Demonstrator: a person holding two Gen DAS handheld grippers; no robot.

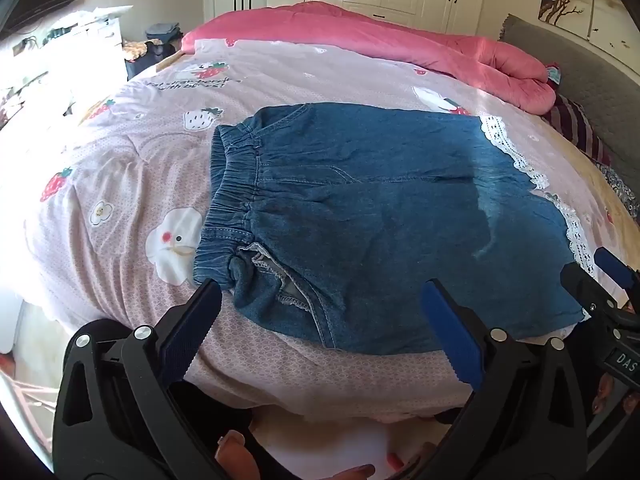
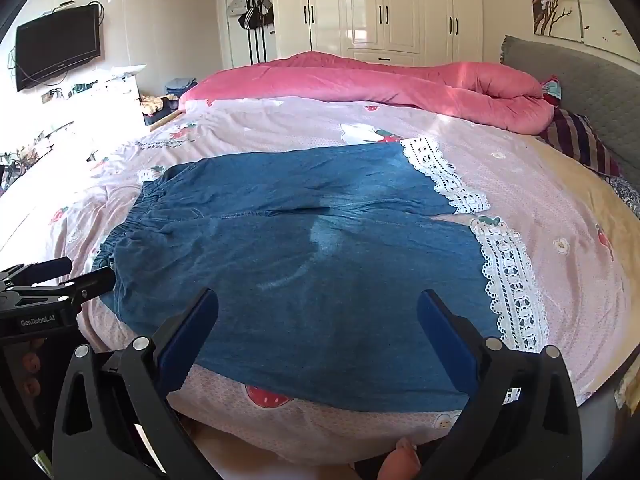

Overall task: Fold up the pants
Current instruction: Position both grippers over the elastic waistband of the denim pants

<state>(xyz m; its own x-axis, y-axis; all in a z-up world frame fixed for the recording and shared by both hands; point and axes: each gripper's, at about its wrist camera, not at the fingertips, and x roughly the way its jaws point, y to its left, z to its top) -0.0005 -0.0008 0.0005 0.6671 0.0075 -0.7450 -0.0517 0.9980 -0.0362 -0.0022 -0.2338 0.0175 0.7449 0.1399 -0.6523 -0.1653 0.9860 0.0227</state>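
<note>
Currently both tongs, left tongs (image 1: 322, 300) and right tongs (image 2: 318, 308), hang spread over flat pants (image 1: 360, 208).

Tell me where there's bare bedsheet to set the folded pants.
Free: the bedsheet left of the waistband, and the strip between the lace hems and striped pillow. Crowded: the far edge, under the pink quilt.

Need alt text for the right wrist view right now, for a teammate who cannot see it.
Blue denim pants with white lace cuffs lie flat, unfolded, on a pink strawberry-print bedsheet, waistband to the left. The right tongs hover open over the near edge, gripping nothing; the left tongs show at the left edge.
</note>
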